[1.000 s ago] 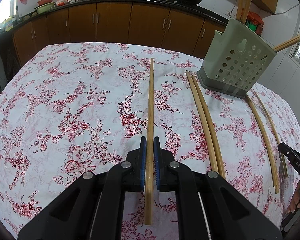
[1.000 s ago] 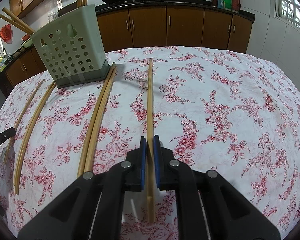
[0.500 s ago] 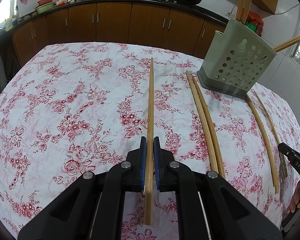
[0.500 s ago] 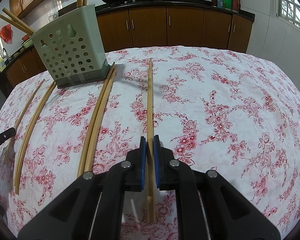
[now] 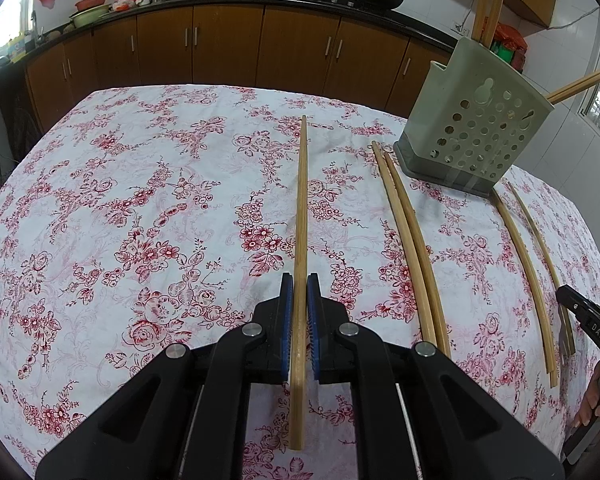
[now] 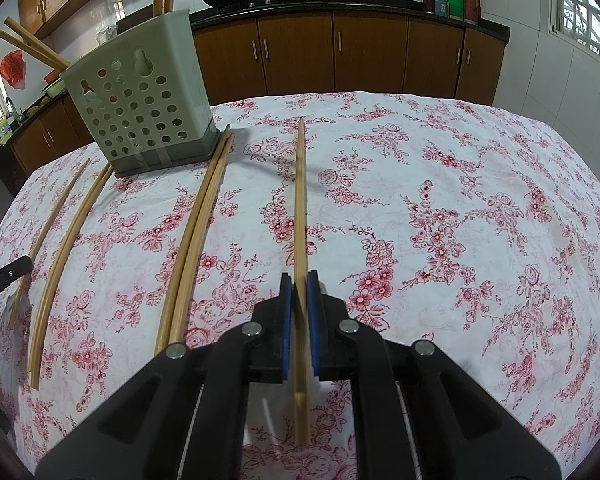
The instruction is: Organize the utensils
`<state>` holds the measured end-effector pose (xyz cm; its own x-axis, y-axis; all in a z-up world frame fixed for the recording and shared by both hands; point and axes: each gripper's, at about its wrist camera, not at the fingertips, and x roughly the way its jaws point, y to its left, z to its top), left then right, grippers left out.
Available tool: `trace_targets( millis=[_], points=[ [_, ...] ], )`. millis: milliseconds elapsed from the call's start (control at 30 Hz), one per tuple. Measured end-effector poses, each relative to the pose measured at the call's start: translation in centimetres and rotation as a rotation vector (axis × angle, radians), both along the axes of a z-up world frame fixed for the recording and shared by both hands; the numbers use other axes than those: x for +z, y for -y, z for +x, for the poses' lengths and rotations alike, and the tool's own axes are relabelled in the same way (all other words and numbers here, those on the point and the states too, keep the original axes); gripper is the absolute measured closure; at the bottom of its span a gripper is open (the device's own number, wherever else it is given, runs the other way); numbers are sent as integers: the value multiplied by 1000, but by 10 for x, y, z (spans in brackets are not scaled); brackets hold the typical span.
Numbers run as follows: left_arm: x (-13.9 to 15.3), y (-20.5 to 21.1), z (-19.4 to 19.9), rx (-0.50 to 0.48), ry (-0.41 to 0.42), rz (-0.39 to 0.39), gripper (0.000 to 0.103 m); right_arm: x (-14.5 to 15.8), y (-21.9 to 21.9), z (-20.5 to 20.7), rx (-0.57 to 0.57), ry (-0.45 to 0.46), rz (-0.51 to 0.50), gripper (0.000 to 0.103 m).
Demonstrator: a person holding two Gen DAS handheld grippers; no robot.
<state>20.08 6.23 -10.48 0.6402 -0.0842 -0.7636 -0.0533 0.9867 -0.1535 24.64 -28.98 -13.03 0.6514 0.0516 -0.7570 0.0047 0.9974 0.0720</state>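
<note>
In the left wrist view my left gripper (image 5: 299, 292) is shut on a long bamboo chopstick (image 5: 302, 200) that points away over the floral tablecloth. In the right wrist view my right gripper (image 6: 299, 288) is likewise shut on a second chopstick (image 6: 300, 200). A pale green perforated utensil holder (image 5: 476, 128) stands at the back right, with several chopsticks sticking out of its top. From the right wrist the holder (image 6: 140, 100) is at the back left. A pair of chopsticks (image 5: 408, 232) lies beside the holder, and the pair (image 6: 196, 240) is left of my right gripper.
Two more chopsticks (image 5: 528, 264) lie at the far right of the left wrist view, and two chopsticks (image 6: 68, 240) at the far left of the right wrist view. The other gripper's black edge (image 5: 584, 316) and a hand (image 5: 596, 396) show at the right. Brown kitchen cabinets (image 5: 292, 48) stand behind the table.
</note>
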Motion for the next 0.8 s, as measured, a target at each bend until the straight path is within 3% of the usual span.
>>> trace_targets(
  millis=[800],
  points=[
    [1,2,-3,-11,-3,19,94,-1,0,-4,2,0,-2,93]
  ],
)
